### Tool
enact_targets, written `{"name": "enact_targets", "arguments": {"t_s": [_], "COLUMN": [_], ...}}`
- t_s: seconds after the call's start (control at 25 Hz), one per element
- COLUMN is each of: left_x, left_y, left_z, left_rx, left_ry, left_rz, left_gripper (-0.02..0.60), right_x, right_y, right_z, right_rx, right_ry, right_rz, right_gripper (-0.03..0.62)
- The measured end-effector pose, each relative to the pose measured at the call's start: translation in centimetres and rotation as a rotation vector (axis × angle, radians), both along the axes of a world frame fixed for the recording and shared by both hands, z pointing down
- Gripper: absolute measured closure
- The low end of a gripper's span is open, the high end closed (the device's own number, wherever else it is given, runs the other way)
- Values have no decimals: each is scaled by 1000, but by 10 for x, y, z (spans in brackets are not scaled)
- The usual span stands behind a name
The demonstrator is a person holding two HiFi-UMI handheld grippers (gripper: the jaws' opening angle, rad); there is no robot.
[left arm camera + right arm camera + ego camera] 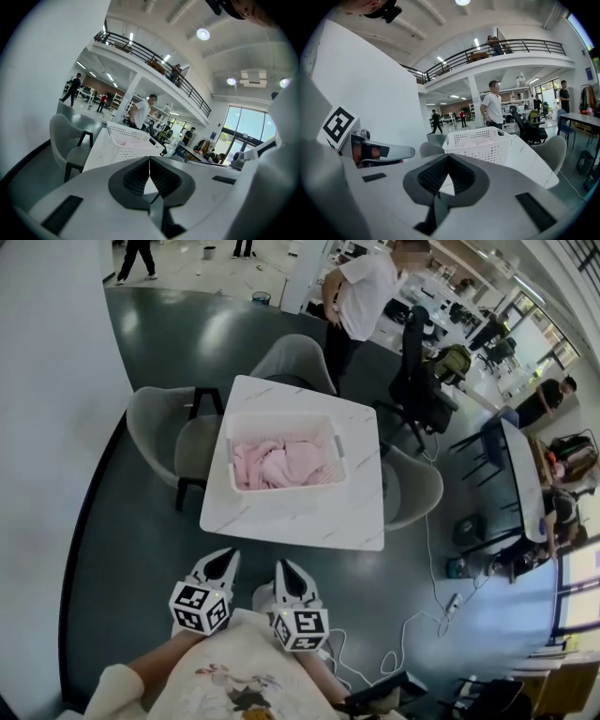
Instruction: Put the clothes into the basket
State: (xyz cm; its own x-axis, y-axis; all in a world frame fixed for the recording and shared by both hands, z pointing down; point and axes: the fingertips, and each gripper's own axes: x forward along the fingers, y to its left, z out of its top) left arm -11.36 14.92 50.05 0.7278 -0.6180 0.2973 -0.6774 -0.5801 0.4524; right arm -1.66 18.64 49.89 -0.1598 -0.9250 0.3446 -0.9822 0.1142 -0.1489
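A white perforated basket [283,420] stands on a white marble-look table [361,517] and holds pale pink clothes [277,463]. The basket [129,135] shows ahead in the left gripper view, and the basket [478,140] likewise in the right gripper view. Both grippers hover side by side near my body, well short of the table's near edge. My left gripper [225,557] is shut with nothing between its jaws. My right gripper [282,564] is also shut and empty. In each gripper view the jaw tips, left [149,159] and right [449,156], meet in a closed line.
Grey chairs stand round the table: one on the left [164,437], one behind [295,360], one on the right [417,488]. A person in a white shirt [361,296] stands beyond the table beside a black office chair [417,381]. Cables [412,629] trail on the dark floor at right.
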Motion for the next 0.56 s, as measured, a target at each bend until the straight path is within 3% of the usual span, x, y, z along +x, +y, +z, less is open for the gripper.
{"name": "enact_targets", "arguments": {"t_s": [0.56], "left_x": [-36], "left_y": [17], "left_z": [3], "left_rx": [-55], "left_ry": [45], "left_rz": [-51], "left_gripper": [571], "right_x": [-42], "right_y": [11], "right_z": [3], "right_rx": [-34], "right_ry": [-31], "right_rz": [-73], "right_gripper": [585]}}
